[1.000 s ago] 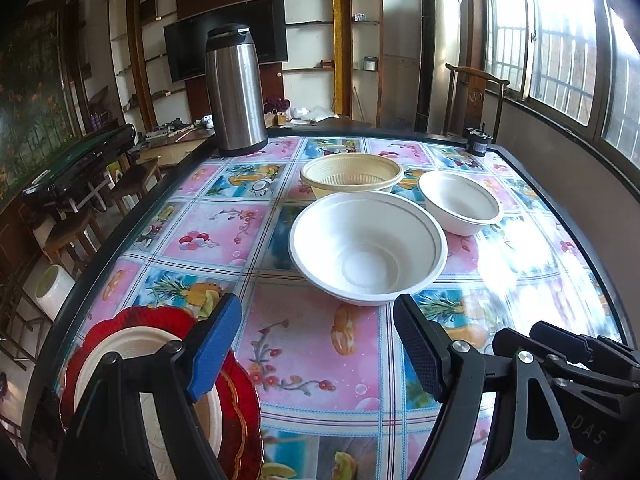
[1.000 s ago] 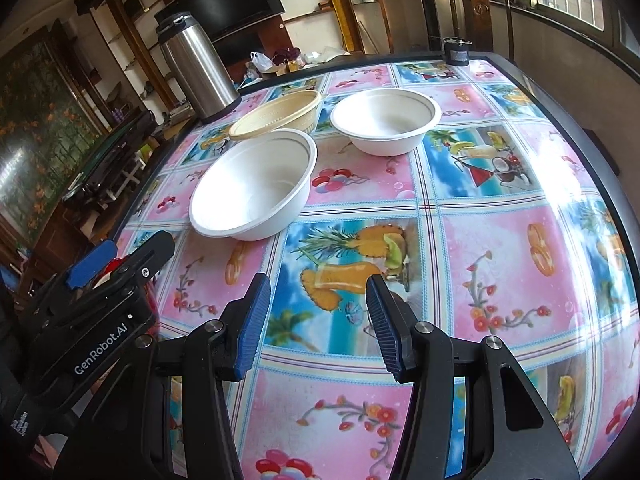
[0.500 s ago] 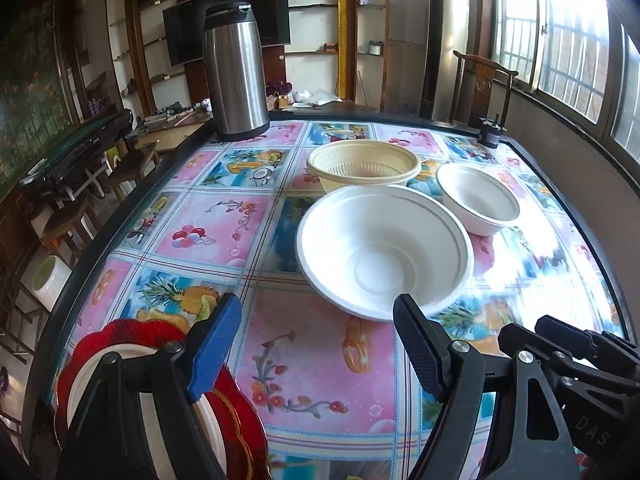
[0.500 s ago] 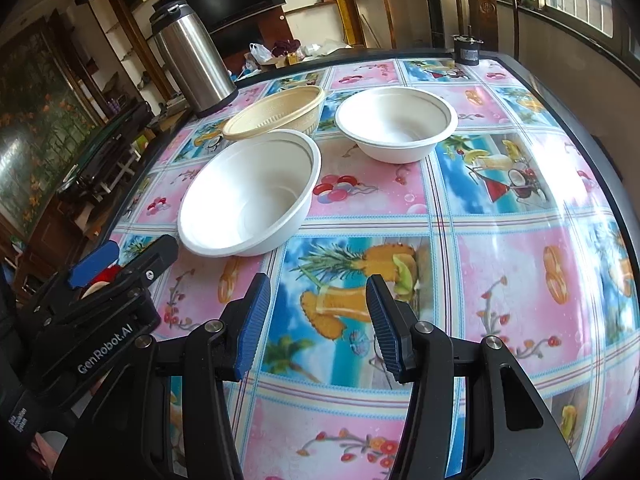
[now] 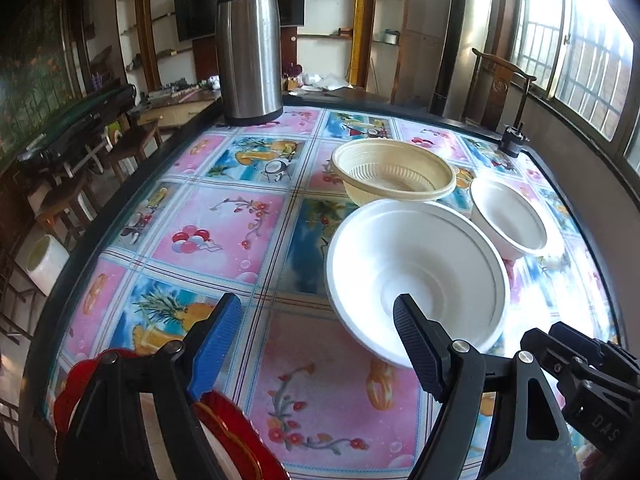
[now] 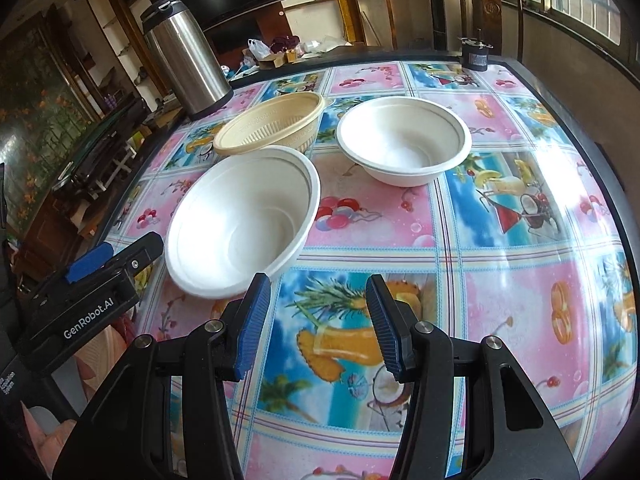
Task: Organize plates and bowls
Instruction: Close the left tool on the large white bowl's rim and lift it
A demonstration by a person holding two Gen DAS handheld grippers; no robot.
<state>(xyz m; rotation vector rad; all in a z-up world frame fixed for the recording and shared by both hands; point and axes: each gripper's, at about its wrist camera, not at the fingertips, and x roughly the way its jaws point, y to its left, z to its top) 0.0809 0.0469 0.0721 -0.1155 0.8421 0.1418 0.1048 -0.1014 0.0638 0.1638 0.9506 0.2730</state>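
A large white bowl (image 5: 416, 268) (image 6: 244, 216) stands on the patterned table. Behind it sits a cream strainer bowl (image 5: 394, 174) (image 6: 272, 126), and to their right a smaller white bowl (image 5: 508, 218) (image 6: 404, 144). A red plate (image 5: 232, 436) lies at the near left edge under my left gripper. My left gripper (image 5: 316, 344) is open and empty, its right finger in front of the large bowl's near rim. My right gripper (image 6: 318, 320) is open and empty, just right of the large bowl's near side. The left gripper also shows in the right wrist view (image 6: 92, 280).
A steel thermos (image 5: 248, 54) (image 6: 184, 56) stands at the table's far left. A small black object (image 5: 512, 142) (image 6: 476, 54) sits at the far right corner. The table edge (image 5: 52, 300) runs along the left, with stools and a white roll (image 5: 46, 260) below.
Both grippers have moved forward toward the large white bowl, which now looks bigger and closer in both views. Both stay open.
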